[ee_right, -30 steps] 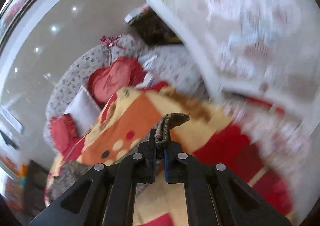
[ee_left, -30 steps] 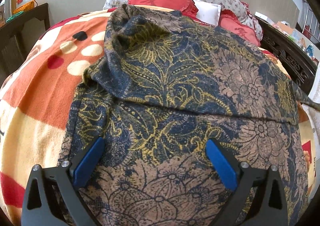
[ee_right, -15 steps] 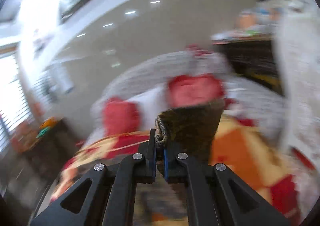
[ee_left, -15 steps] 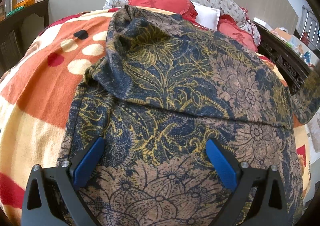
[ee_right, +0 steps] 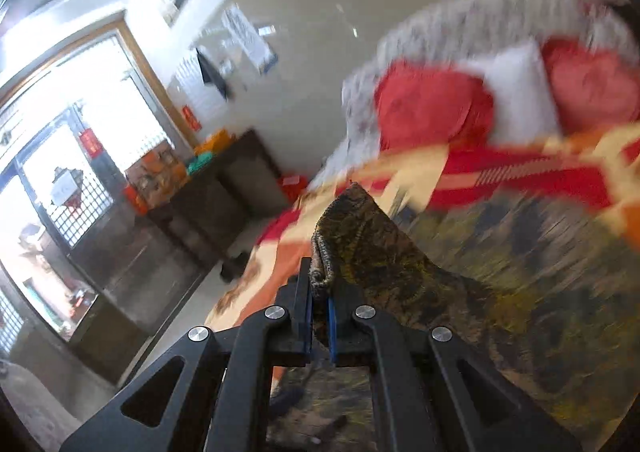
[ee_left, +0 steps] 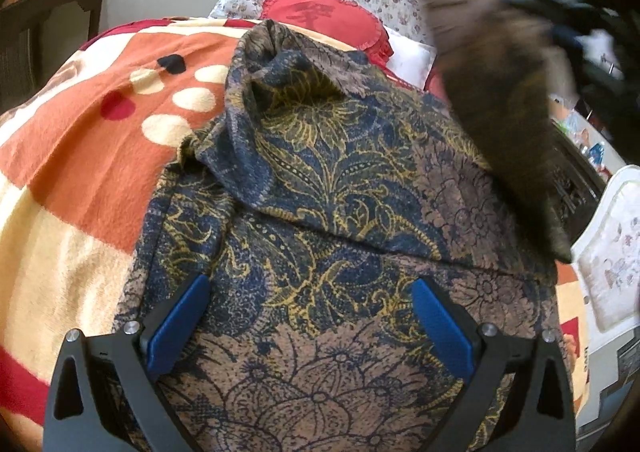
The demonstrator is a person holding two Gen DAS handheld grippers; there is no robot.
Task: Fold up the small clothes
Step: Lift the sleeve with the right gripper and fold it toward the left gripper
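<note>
navy and gold floral garment (ee_left: 320,180) spread on orange blanket (ee_left: 92,156) | left gripper (ee_left: 308,316) fingers wide apart above its near hem | right gripper (ee_right: 319,316) clamped on a lifted garment edge, blurred

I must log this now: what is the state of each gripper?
Left gripper: open, over the patterned garment, holding nothing.
Right gripper: closed on the garment's edge.

Right gripper (ee_right: 319,312) jaws pinching floral garment (ee_right: 360,248) edge above bedspread (ee_right: 520,172); background blurred, likely red cushions (ee_right: 432,108)
</note>
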